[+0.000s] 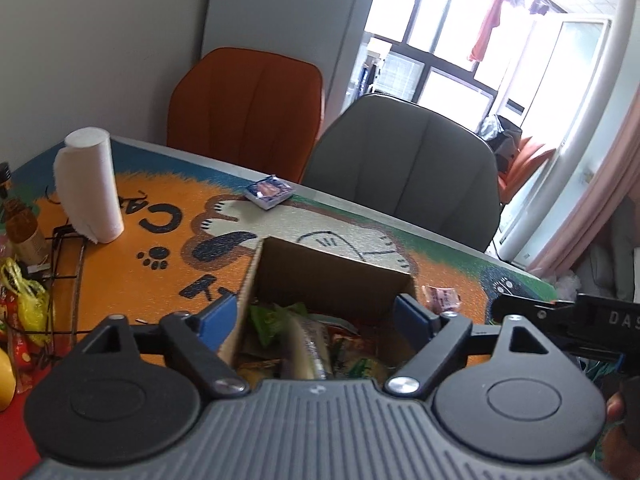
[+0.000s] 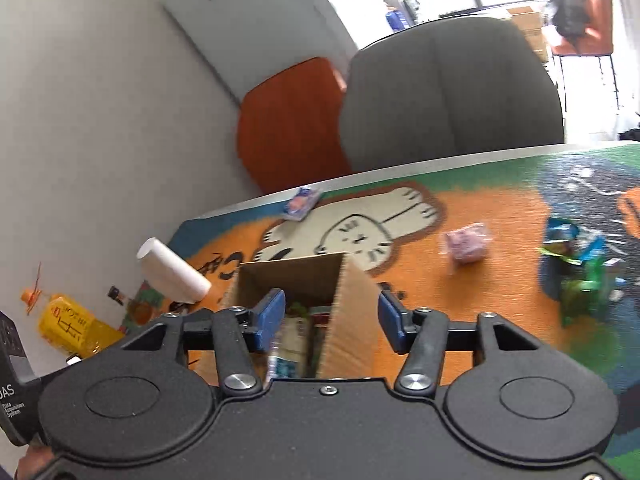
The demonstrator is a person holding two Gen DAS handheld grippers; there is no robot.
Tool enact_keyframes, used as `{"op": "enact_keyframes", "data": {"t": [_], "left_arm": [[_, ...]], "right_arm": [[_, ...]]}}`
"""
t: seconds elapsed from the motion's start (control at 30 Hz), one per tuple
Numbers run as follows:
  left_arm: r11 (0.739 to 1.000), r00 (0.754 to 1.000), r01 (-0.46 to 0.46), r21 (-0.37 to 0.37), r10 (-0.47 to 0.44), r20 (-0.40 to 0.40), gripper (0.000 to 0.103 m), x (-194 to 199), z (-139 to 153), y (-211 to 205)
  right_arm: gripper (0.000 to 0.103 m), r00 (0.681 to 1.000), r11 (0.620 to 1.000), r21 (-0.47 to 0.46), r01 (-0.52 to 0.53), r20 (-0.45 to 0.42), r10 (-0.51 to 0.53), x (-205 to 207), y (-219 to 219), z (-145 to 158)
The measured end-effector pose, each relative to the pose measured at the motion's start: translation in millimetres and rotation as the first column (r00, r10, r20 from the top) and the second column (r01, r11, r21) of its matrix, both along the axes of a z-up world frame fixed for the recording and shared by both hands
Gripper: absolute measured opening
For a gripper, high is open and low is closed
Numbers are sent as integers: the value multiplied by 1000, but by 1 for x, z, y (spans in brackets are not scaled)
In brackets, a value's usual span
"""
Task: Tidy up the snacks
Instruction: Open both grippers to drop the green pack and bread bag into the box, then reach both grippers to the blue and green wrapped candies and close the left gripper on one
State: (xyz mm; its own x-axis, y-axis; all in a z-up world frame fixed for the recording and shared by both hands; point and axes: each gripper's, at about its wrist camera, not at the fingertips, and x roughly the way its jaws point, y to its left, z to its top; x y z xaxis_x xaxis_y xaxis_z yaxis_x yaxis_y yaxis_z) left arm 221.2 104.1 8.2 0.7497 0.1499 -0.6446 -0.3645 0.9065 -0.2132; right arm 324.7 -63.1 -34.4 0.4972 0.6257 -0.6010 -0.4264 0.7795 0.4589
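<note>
An open cardboard box [image 1: 332, 276] holding several snack packets [image 1: 304, 340] stands on the cartoon mat. My left gripper [image 1: 316, 316] is open and empty, its blue pads straddling the box's width above the snacks. My right gripper [image 2: 330, 320] is open and empty over the same box [image 2: 352, 304], astride its right wall. A blue-and-pink packet [image 1: 269, 191] lies near the far table edge and also shows in the right wrist view [image 2: 301, 202]. A pink packet [image 1: 441, 298] lies right of the box; it also shows in the right wrist view [image 2: 467, 243]. Green and blue packets [image 2: 580, 264] lie further right.
A paper towel roll [image 1: 90, 184] stands at the left. A wire rack [image 1: 64, 276], bottles [image 1: 22, 228] and yellow bags [image 1: 24, 292] crowd the left edge. An orange chair [image 1: 246, 110] and a grey chair [image 1: 404, 168] stand behind the table. A yellow oil jug [image 2: 72, 326] sits by the wall.
</note>
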Motion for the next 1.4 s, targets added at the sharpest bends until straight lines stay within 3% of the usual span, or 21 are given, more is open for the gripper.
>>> {"op": "enact_keyframes", "data": {"t": [0.4,0.8,1.4], "left_arm": [[989,988,147,-15,-148,-41,90,24,-5,-59],[971,969,238,-25,-239,-60,90,48,-14,-105],[941,939,326,-87,-334,-88,90,93,-55,-153]], "right_arm": [[69,993,992,-40,121,3,-121,5,-71,-7],[74,979,978,-56,202,-11,-203,12,-121,-20],[72,960,957,-88,275,-30,-279,37,-165,-59]]}}
